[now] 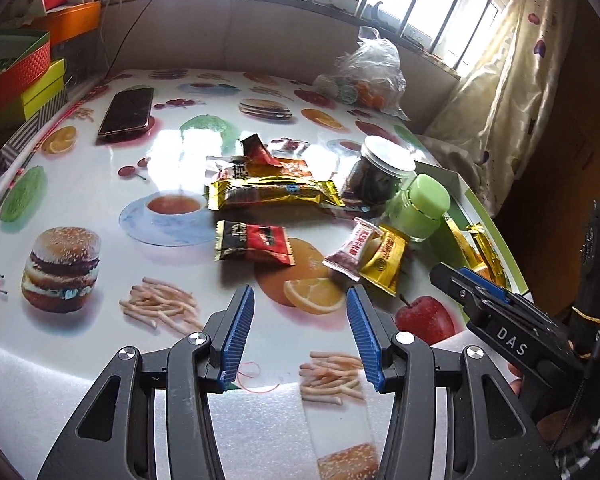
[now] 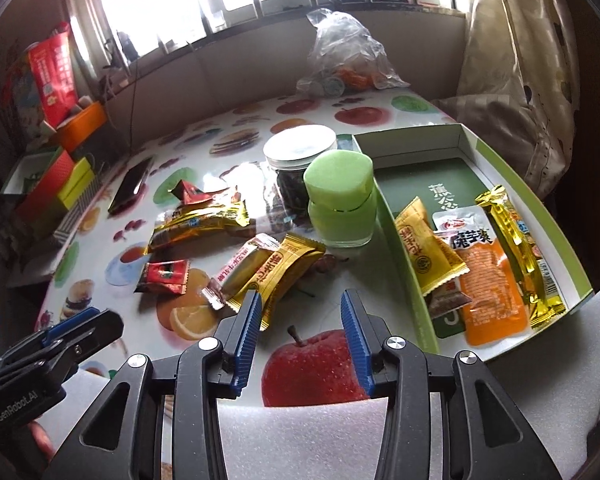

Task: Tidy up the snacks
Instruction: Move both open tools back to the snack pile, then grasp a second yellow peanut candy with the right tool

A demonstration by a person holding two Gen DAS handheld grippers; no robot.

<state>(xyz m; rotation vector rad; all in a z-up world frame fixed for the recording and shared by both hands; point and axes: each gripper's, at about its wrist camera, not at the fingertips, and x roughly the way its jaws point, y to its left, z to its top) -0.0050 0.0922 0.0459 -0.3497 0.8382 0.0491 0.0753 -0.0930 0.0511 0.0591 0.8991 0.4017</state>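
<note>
Loose snack packets lie mid-table: a long gold packet (image 1: 276,194) (image 2: 196,220), a red-black packet (image 1: 256,242) (image 2: 166,276), a white-red candy (image 1: 352,250) (image 2: 236,264) and a small gold packet (image 1: 384,260) (image 2: 284,268). Behind them stand a green jar (image 1: 424,208) (image 2: 340,204) and a white-lidded clear jar (image 1: 380,172) (image 2: 296,156). A green-white box (image 2: 540,216) on the right holds an orange packet (image 2: 488,280) and gold ones. My left gripper (image 1: 300,294) (image 2: 100,320) hovers open near the red-black packet. My right gripper (image 2: 301,298) (image 1: 452,276) is open and holds nothing, just short of the small gold packet.
A phone (image 1: 128,112) lies at the far left of the table, with stacked coloured boxes (image 1: 16,76) beyond it. A plastic bag (image 1: 368,76) of items sits at the back. A curtain (image 1: 496,92) hangs on the right. White foam sheet (image 2: 300,432) covers the near edge.
</note>
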